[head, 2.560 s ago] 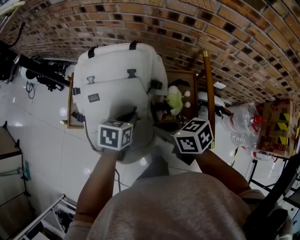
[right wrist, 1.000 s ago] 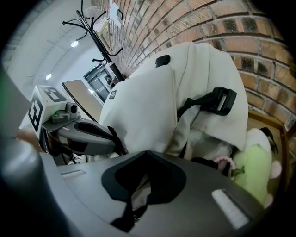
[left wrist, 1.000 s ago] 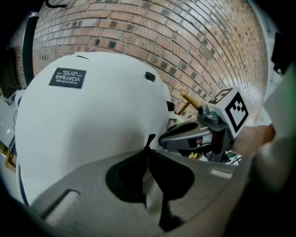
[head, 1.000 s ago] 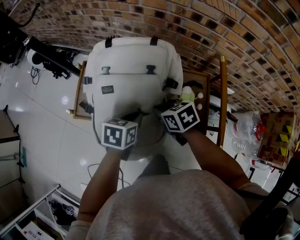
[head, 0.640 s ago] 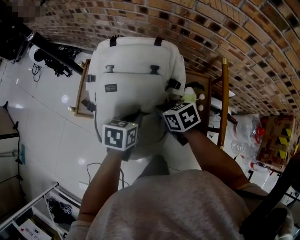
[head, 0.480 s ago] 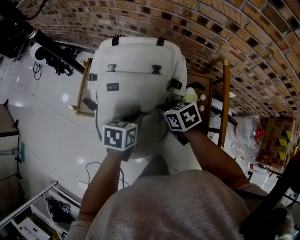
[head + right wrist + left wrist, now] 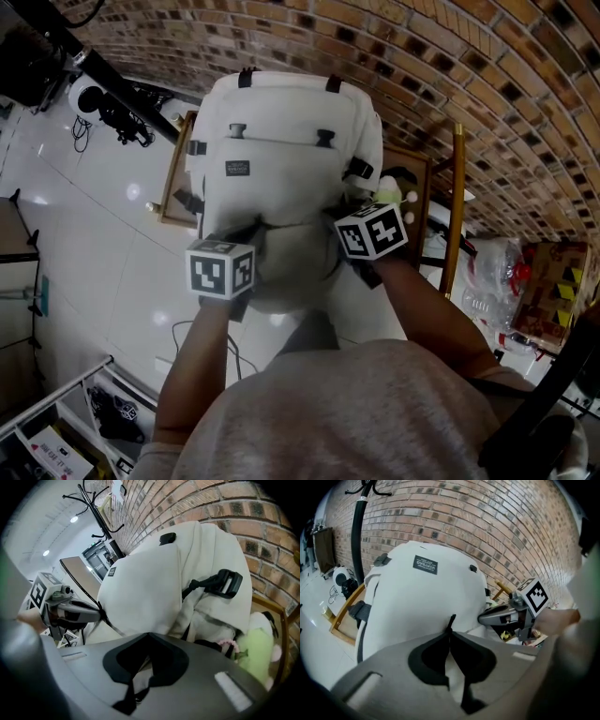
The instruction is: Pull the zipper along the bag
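Here the left gripper [image 7: 450, 631] has its jaws pressed together on the black zipper pull [image 7: 450, 622]. They have just been closing, and the tab pokes up past their tips. Its marker cube sits low on the left in the head view, in front of the bag's near end. The right gripper [image 7: 150, 635] also has its jaws together. Their tips push into the pale cloth on the bag's right side, and they seem to pinch a fold there.

The cream bag [image 7: 281, 159] lies on a wooden chair [image 7: 174, 169] that stands against a red brick wall [image 7: 422, 56]. A white tiled floor [image 7: 84, 253] spreads out to the left, with a black coat stand [image 7: 101, 508] further along the wall. A light green soft toy [image 7: 386, 192] is tucked beside the bag on the right.

The zipper pull is at the bag's near end, toward its left side, right at the left gripper's tips. It is well apart from the right gripper, which holds the opposite side of the bag at about the same height. A dark label [image 7: 237, 168] and two buckles lie further up the bag, beyond both grippers.
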Demonstrator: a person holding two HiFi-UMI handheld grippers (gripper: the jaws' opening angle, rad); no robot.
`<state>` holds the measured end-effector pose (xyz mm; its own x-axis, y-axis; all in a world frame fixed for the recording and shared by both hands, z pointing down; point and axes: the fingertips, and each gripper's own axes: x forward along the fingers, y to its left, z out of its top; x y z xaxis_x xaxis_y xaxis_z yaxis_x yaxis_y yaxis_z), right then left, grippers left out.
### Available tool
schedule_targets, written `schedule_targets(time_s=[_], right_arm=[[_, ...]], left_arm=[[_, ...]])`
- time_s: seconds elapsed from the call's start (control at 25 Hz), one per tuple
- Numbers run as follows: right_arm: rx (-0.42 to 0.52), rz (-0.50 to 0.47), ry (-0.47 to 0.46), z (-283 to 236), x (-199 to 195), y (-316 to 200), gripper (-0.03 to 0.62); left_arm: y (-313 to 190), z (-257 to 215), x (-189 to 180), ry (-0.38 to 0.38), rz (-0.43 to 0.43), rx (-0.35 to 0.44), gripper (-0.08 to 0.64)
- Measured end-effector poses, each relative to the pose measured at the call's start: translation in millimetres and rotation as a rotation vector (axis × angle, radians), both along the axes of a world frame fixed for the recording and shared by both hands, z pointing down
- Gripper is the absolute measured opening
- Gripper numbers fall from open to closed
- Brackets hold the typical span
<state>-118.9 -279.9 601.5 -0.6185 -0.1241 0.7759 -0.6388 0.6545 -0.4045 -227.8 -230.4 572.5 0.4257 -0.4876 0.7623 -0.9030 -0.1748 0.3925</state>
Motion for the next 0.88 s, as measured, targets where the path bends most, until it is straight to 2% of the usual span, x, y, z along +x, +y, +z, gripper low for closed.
schedule_targets(time_s=[0.32, 0.68, 0.88], right_arm=[[0.008, -0.002, 0.010, 2, 0, 0, 0.000], [0.004, -0.002, 0.013, 3, 1, 0, 0.000], [0.002, -0.005, 0.019, 3, 2, 1, 0.000]], left_arm=[[15, -4, -33, -0.008, -0.082, 0.004, 0.014], [24, -8, -65, -0.054, -0.142, 0.012, 0.014], [30, -8, -86, -0.049, -0.195, 0.006, 0.014]])
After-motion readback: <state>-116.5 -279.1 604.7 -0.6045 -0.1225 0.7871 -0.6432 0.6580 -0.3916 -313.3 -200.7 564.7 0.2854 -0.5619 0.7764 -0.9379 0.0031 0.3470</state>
